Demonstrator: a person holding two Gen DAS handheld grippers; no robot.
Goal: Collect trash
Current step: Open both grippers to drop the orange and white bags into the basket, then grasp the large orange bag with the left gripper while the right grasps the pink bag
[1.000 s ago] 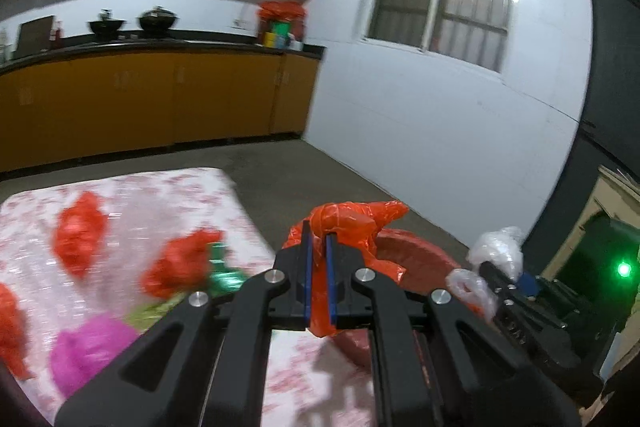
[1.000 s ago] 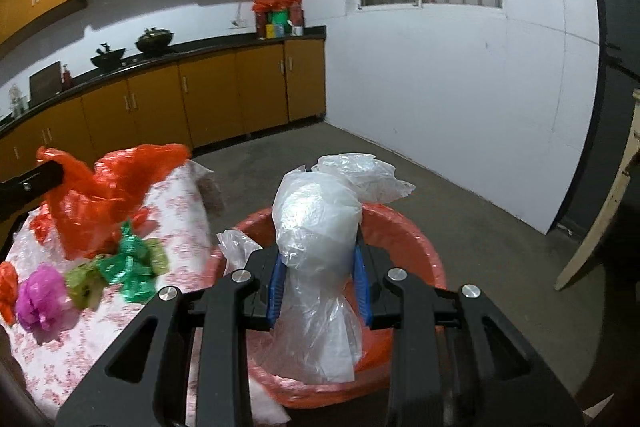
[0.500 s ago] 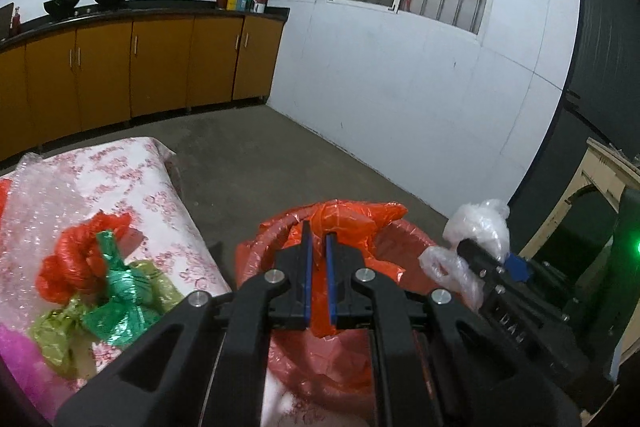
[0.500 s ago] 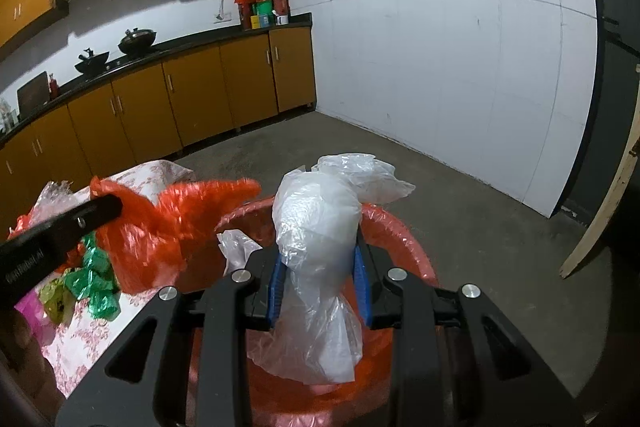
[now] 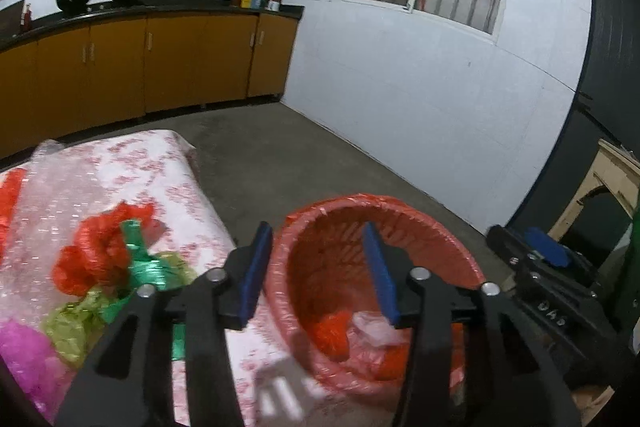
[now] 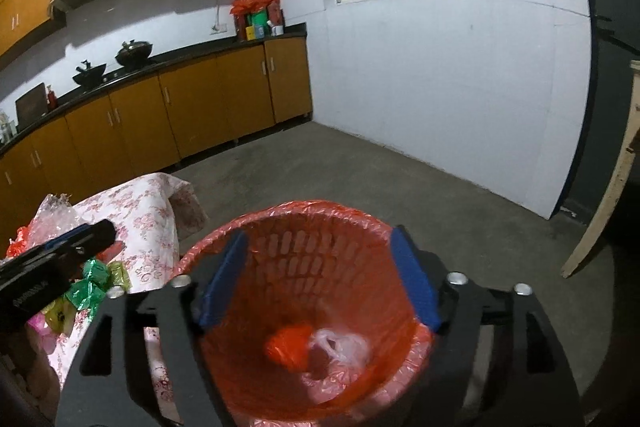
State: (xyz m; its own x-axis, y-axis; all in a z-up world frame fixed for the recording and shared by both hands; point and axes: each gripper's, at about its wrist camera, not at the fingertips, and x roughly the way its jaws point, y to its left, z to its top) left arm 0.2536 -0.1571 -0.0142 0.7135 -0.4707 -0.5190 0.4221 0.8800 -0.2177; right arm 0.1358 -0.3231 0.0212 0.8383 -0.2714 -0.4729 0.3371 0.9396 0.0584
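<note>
Both fisheye views look forward and downward, close above the round red mesh bin lined with red plastic (image 5: pixel 376 227) (image 6: pixel 304 251). The left wrist view sits left of it, beside the floral-clothed table (image 5: pixel 160 171) (image 6: pixel 144 211). The 2 views share bin, table and orange wooden cabinets (image 5: pixel 160 63) (image 6: pixel 200 111).

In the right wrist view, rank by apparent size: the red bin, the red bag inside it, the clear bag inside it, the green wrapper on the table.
1. Red bin, by far the largest.
2. Clear bag and red bag: alike, both blurred; no ranking.
3. Green wrapper looks smallest, though it is partly hidden, so unsure.
</note>
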